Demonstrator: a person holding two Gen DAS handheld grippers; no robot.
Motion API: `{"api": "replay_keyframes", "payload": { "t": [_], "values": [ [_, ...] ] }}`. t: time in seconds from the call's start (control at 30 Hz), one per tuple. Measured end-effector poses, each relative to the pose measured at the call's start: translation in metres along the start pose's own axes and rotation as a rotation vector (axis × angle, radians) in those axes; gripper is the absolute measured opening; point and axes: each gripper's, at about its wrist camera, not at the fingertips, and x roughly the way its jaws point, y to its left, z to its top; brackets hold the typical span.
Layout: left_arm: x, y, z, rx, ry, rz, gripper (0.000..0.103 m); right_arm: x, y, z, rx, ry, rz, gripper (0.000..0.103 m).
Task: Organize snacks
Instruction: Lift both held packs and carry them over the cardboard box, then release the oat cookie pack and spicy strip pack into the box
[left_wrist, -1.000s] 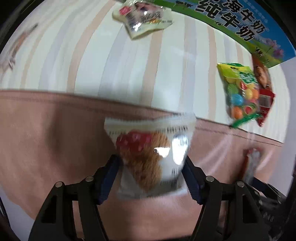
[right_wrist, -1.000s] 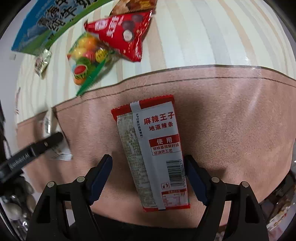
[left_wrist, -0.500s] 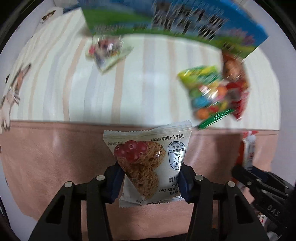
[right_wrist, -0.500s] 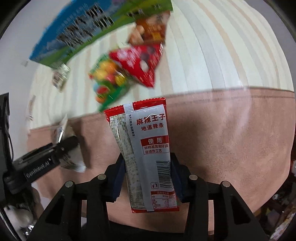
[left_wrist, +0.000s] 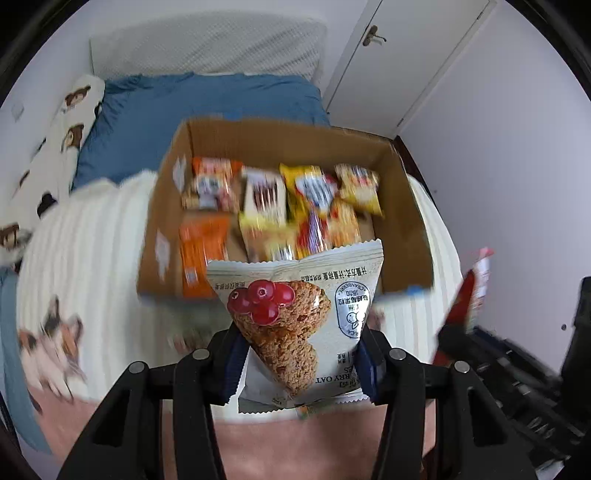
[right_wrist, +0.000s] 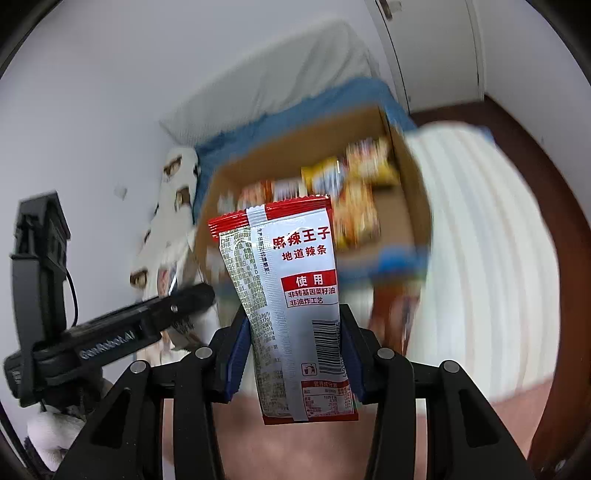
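My left gripper (left_wrist: 301, 363) is shut on a white cranberry oat bar packet (left_wrist: 295, 317) and holds it up in the air in front of an open cardboard box (left_wrist: 173, 177). The box holds several snack packets (left_wrist: 280, 206). My right gripper (right_wrist: 293, 354) is shut on a red-and-silver spicy strip packet (right_wrist: 291, 295) and holds it upright in front of the same box (right_wrist: 410, 192). The right gripper and its packet (left_wrist: 476, 291) show at the right edge of the left wrist view. The left gripper (right_wrist: 177, 306) shows at the left of the right wrist view.
The box stands on a bed with a cream striped blanket (left_wrist: 92, 236) and a blue duvet (left_wrist: 147, 107) behind it. A pink cloth (left_wrist: 295, 443) lies below the grippers. A white door (left_wrist: 399, 66) and wall stand at the back right.
Both grippers have lifted their packets off the pink cloth and swung up from looking down at the bed to facing the open box. The views are blurred by motion.
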Motion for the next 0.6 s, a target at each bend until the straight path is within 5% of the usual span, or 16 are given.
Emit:
{"api": "replay_keyframes", "payload": {
  "t": [0.3,0.47,0.6],
  "values": [
    [0.093,0.054,0.068,-0.130,0.173,0.032,0.048,0.079,-0.013,0.091,0.015,0.028,-0.152,0.048],
    [0.146,0.068,0.072,-0.147,0.284,0.049,0.048,0.119,-0.026,0.092,0.013,0.082,-0.207,0.048],
    [0.179,0.074,0.060,-0.149,0.387,0.050,0.054,0.165,-0.040,0.088,0.060,0.210,-0.212,0.052]
  ]
}}
